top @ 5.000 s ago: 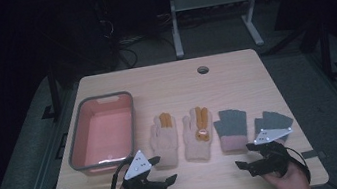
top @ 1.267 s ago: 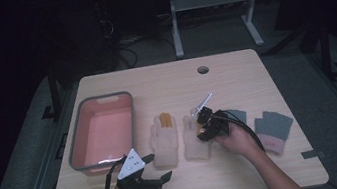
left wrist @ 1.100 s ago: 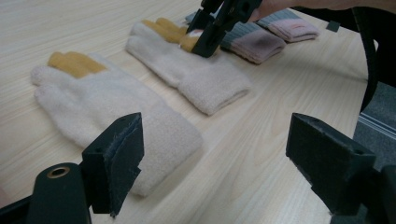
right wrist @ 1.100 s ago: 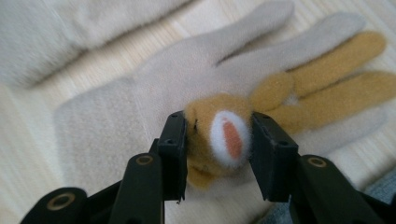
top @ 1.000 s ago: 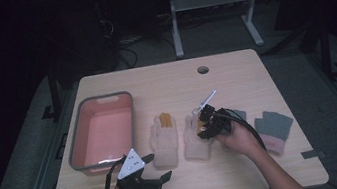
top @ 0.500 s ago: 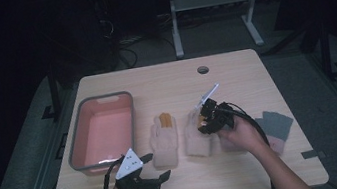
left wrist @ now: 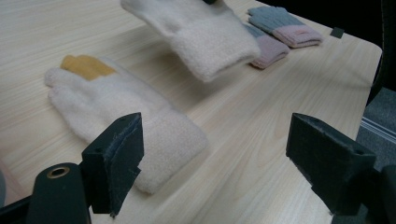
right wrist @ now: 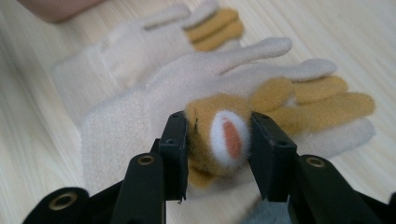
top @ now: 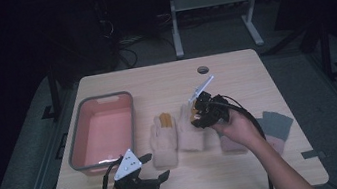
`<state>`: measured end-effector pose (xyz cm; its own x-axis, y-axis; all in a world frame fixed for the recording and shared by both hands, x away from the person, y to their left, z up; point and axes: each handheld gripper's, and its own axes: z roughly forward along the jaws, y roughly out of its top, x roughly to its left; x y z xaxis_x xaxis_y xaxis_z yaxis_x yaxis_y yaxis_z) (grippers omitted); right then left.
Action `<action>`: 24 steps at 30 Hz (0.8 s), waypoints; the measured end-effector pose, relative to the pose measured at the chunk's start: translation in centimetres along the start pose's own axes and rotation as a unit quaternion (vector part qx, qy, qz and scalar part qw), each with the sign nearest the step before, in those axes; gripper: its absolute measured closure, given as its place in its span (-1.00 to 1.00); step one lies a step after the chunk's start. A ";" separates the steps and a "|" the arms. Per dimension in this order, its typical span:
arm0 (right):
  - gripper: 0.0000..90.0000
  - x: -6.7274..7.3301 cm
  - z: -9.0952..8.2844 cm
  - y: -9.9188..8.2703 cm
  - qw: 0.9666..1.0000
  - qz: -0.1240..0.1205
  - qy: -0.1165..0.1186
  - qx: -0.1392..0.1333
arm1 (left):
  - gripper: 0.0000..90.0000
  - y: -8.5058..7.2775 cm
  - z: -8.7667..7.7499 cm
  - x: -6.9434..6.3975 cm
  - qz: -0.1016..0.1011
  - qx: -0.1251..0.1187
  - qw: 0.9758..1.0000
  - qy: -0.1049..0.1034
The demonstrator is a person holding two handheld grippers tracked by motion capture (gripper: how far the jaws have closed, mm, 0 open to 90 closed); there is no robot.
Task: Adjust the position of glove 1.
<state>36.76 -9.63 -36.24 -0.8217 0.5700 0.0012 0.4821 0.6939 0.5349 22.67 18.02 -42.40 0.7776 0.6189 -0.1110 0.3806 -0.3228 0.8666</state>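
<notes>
Cream glove (right wrist: 196, 93) hung pinched at its tan patch in the right gripper (right wrist: 218, 140), cuff trailing near. Lay right of its mate (top: 163, 138); pink tray (top: 103, 130) farther left. Left gripper (left wrist: 210, 158) gaped wide, idle.

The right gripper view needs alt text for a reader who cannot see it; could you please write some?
The right gripper has its two black jaws closed on a tan, white and orange patch on a cream glove, pinching it. A second cream glove with tan fingers lies flat behind it on the pale wooden table.
</notes>
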 end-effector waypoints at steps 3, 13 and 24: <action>0.34 0.4 0.1 1.2 1.000 -0.012 0.002 -0.001 | -0.58 0.0 -0.1 0.0 -0.006 0.000 1.000 0.001; 0.34 1.9 1.6 4.0 0.999 -0.041 0.021 -0.004 | -0.58 0.0 -0.5 0.2 -0.006 -0.005 1.000 0.003; 0.34 2.8 3.3 5.4 0.997 -0.061 0.041 0.002 | -0.58 0.0 -0.5 0.3 -0.004 -0.002 1.000 0.004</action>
<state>38.06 -2.90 -36.14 -0.8965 0.4430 0.0062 0.3778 0.7573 0.5327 22.64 18.56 -42.13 0.7697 0.6280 -0.1145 0.3854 -0.3142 0.8676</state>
